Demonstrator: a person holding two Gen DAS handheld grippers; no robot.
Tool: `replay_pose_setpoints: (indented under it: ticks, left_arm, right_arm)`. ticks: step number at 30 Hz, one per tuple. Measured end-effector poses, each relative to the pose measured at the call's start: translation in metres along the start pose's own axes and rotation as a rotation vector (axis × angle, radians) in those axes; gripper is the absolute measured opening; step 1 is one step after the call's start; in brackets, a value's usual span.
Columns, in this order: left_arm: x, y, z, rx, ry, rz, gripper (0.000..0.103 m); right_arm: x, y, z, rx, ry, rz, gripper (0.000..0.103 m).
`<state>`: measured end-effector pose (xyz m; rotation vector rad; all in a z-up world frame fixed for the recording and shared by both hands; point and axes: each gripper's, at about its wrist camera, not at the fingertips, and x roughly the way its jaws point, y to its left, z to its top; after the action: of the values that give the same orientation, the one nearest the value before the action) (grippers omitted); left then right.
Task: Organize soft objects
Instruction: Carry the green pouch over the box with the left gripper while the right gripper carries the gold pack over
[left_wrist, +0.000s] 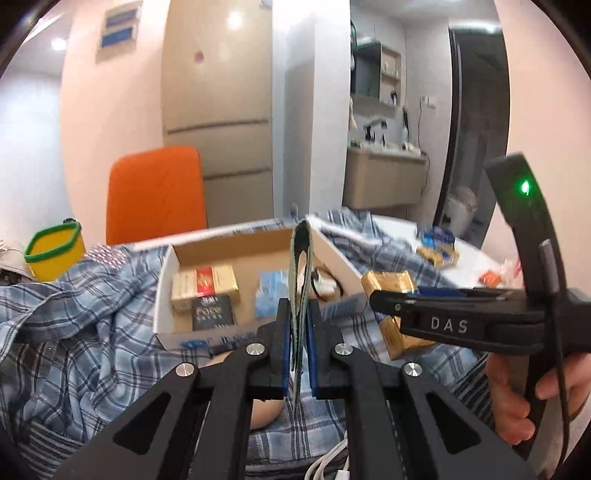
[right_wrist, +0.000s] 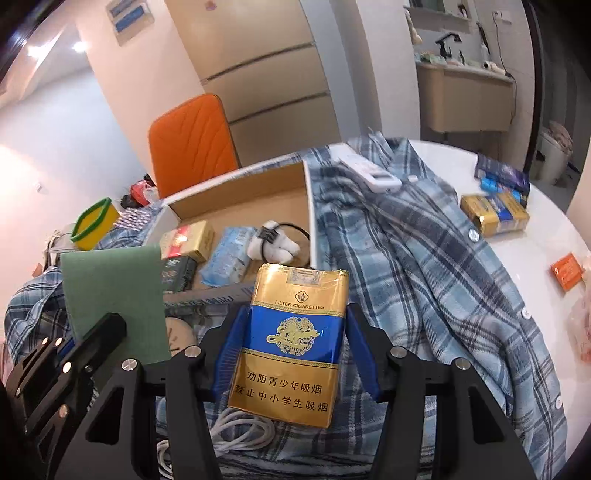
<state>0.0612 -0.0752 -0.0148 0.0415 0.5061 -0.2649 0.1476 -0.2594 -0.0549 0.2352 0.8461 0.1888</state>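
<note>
My left gripper (left_wrist: 298, 306) is shut on a thin green folded cloth (left_wrist: 303, 251), seen edge-on and standing up in front of the open cardboard box (left_wrist: 162, 295). The right wrist view shows that green cloth (right_wrist: 114, 302) as a flat sheet at the left, with the left gripper (right_wrist: 110, 321) below it. My right gripper (right_wrist: 297, 312) is shut on a gold-and-blue cigarette pack (right_wrist: 291, 343), held above a blue plaid shirt (right_wrist: 424, 258) just in front of the box (right_wrist: 240, 188). From the left wrist, the right gripper (left_wrist: 384, 301) and its pack (left_wrist: 388, 282) sit right of the box.
The box holds a gold-red pack (right_wrist: 188, 240), a dark pack (right_wrist: 177, 275), a blue packet (right_wrist: 229, 254) and a white bundle with a black cable (right_wrist: 273, 243). A white remote (right_wrist: 373, 173) lies on the shirt. More packs (right_wrist: 495, 214) lie on the white table. An orange chair (right_wrist: 192, 144) stands behind.
</note>
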Motion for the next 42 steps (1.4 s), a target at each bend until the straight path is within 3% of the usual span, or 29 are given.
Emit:
replay_pose_setpoints:
  ticks: [5,12,21,23,27,30,33,36,42]
  left_arm:
    - [-0.02,0.005,0.004,-0.019,-0.107,0.018,0.006]
    - [-0.032,0.014,0.018,0.001,-0.142,0.095,0.007]
    - [-0.002,0.04,0.058,-0.019,-0.105,0.19,0.007]
    - [0.01,0.049,0.069,-0.027,-0.084,0.225,0.006]
    - [0.038,0.076,0.083,-0.123,0.003,0.183,0.007]
    - [0.059,0.085,0.086,-0.152,0.119,0.243,0.007]
    - [0.072,0.092,0.085,-0.187,0.199,0.224,0.007]
    - [0.086,0.092,0.081,-0.151,0.271,0.276,0.007]
    - [0.106,0.085,0.069,-0.121,0.359,0.304,0.007]
  right_arm:
    - [-0.012,0.007,0.0,-0.028,-0.071,0.035,0.057]
    - [-0.018,0.014,-0.002,-0.038,-0.077,0.086,0.057]
    - [-0.036,0.038,0.023,-0.134,-0.126,0.039,0.057]
    - [-0.037,0.043,0.033,-0.145,-0.131,0.025,0.057]
    - [-0.031,0.054,0.059,-0.163,-0.137,-0.004,0.057]
    - [-0.018,0.064,0.08,-0.163,-0.139,-0.006,0.057]
    - [-0.004,0.065,0.095,-0.081,-0.173,-0.027,0.057]
    - [0.015,0.069,0.1,-0.049,-0.167,0.007,0.057]
    - [0.052,0.06,0.083,-0.06,-0.101,-0.022,0.057]
